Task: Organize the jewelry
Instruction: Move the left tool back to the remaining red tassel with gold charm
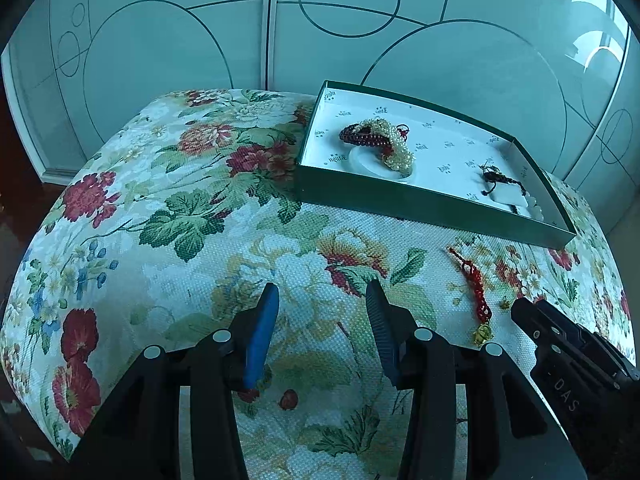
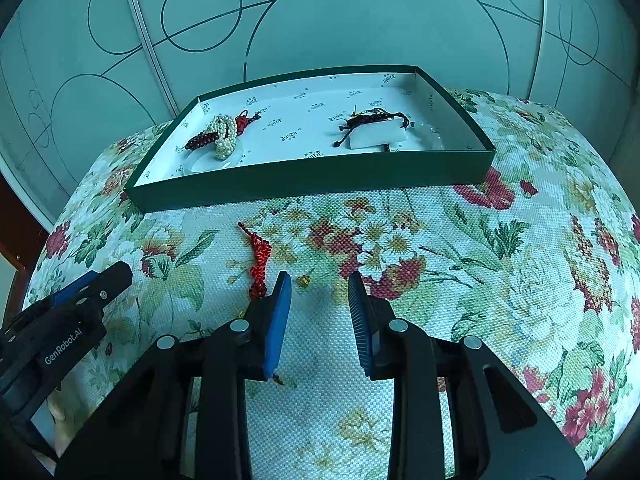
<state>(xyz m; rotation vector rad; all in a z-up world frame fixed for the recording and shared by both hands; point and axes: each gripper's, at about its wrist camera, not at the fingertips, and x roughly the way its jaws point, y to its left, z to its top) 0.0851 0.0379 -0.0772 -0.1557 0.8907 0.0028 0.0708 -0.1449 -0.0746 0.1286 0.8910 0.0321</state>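
Observation:
A green tray (image 1: 400, 202) (image 2: 304, 178) with a white printed lining stands on the floral cloth. In it lie a pearl and dark red bead bundle (image 1: 380, 140) (image 2: 218, 136) and a dark cord bracelet (image 1: 498, 178) (image 2: 372, 120) on a white pad. A red braided bracelet (image 1: 476, 292) (image 2: 259, 260) with a small gold charm lies on the cloth in front of the tray. My left gripper (image 1: 322, 296) is open and empty, left of the red bracelet. My right gripper (image 2: 318, 284) is open and empty, its left finger beside the bracelet's near end.
The floral cloth (image 1: 180, 200) (image 2: 520, 260) covers a rounded table. Frosted glass panels (image 1: 200, 40) with circle lines stand right behind it. A small gold bead (image 2: 305, 280) lies on the cloth between my right gripper's fingers. The other gripper shows in each view (image 1: 560, 344) (image 2: 80, 300).

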